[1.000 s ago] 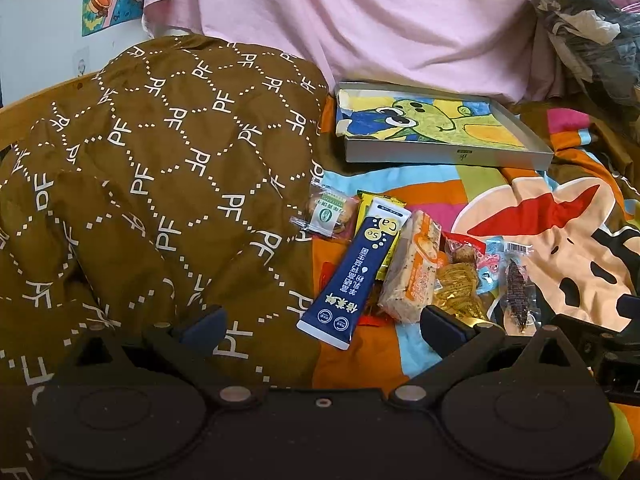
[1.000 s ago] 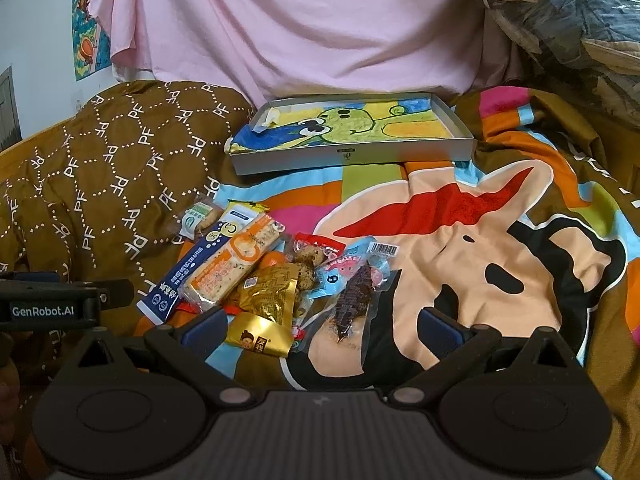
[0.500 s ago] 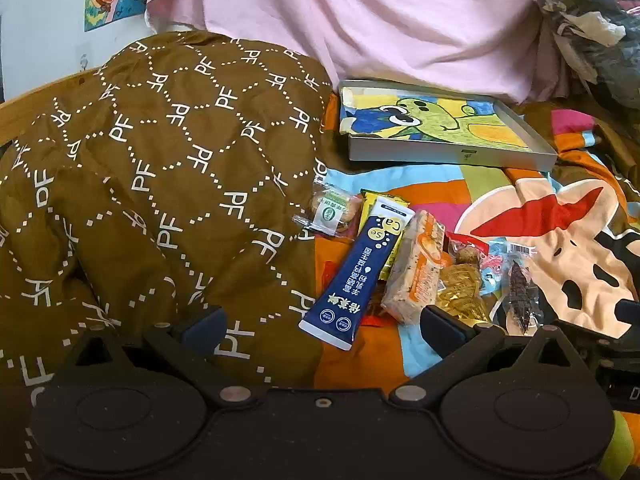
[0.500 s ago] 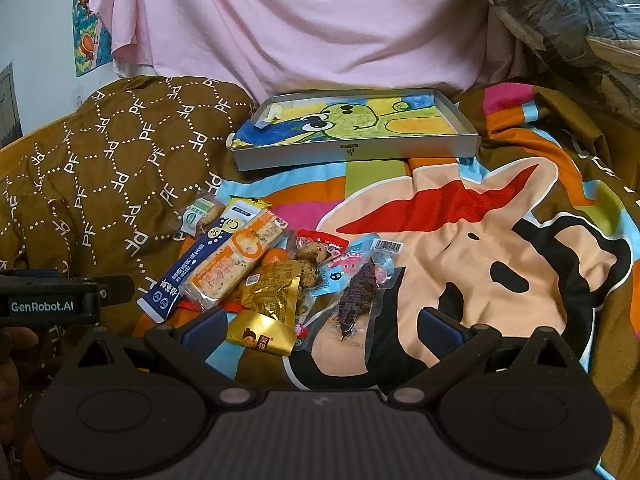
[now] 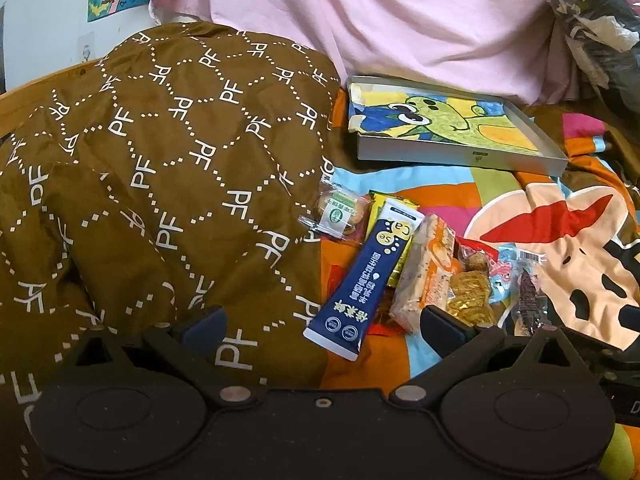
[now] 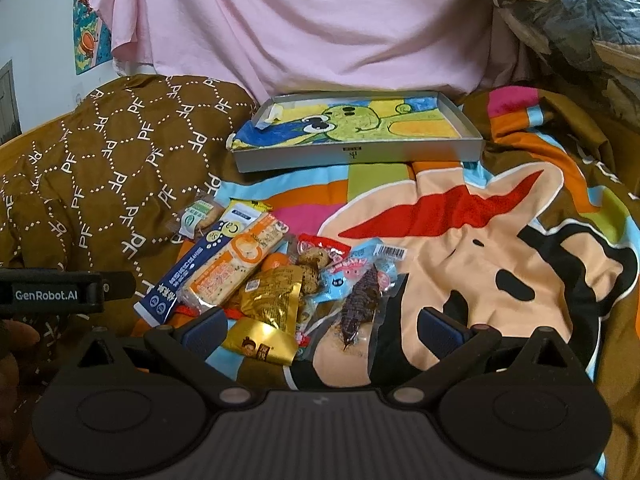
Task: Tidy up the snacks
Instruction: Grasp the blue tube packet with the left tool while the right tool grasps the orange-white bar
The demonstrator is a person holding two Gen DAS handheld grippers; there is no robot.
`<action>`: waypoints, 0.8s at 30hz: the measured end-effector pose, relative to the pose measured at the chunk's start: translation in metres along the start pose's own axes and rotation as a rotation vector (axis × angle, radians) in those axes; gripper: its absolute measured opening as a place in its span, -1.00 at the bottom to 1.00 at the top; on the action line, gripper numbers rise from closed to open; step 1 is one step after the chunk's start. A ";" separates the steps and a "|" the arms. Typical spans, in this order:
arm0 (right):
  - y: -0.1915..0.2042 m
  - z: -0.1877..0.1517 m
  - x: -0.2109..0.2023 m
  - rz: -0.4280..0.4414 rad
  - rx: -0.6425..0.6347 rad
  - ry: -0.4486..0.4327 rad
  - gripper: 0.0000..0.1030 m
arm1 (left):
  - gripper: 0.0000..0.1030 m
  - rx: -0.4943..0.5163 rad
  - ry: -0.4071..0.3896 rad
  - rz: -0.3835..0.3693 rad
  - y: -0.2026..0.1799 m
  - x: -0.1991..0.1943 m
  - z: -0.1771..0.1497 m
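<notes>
While both tongs, left (image 5: 320, 320) and right (image 6: 320, 320), gape wide and empty, the snacks (image 6: 272, 276) lie heaped on the bed (image 6: 480, 240) just ahead, with the tray (image 6: 356, 154) beyond, well apart.

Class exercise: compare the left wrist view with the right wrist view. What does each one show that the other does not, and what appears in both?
Only the left wrist view: the left gripper's own open fingers in the foreground.

Only the right wrist view: the right gripper's open fingers, the flat gold foil packet nearest the camera, and the left gripper's black body marked GenRobot.AI.

Both: the long dark blue sachet, the orange cracker pack, the shallow grey box with a cartoon drawing inside, the brown patterned quilt and the pink cloth.
</notes>
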State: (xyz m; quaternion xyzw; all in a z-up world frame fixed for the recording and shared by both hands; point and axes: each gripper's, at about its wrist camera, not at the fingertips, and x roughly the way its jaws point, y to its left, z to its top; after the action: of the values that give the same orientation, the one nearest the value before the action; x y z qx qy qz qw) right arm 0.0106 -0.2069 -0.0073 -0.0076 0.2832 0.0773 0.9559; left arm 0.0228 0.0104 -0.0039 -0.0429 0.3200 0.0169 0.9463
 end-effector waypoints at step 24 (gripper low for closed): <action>0.012 0.021 0.038 0.054 -0.071 0.008 1.00 | 0.99 -0.032 -0.144 0.013 0.038 0.074 0.054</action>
State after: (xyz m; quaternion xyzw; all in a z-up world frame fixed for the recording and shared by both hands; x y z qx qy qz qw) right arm 0.0518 -0.1886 -0.0098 -0.0340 0.2845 0.1132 0.9514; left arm 0.1120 0.0540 -0.0091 -0.0547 0.2510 0.0312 0.9659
